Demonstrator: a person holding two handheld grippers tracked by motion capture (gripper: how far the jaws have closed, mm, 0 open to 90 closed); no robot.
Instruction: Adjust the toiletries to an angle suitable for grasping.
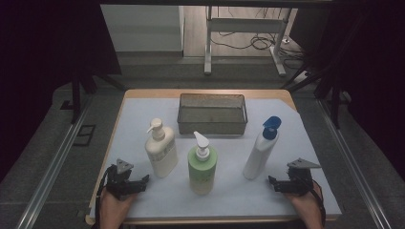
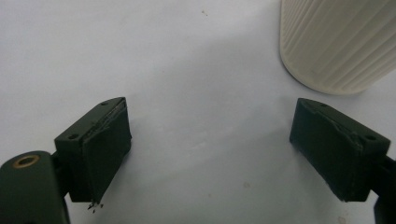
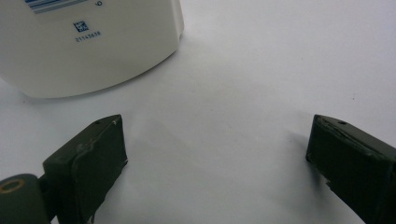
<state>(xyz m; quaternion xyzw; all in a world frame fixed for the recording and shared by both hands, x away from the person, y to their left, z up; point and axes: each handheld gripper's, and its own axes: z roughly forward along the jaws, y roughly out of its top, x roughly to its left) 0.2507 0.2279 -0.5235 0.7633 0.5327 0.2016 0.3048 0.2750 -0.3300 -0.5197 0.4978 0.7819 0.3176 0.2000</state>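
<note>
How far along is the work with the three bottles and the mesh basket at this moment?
Nothing looks done: the wire basket holds nothing, and the cream pump bottle, green pump bottle and blue-capped white bottle stand on the mat. Nothing is in hand: left tongs and right tongs rest open. All handling remains.

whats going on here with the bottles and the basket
A person holds a claw in each hand, resting at the near edge of the table. The left claw sits open beside the cream ribbed pump bottle; the right claw sits open beside the white bottle with the blue cap. Neither touches anything. A green pump bottle stands between them, with the grey wire mesh basket behind.
</note>
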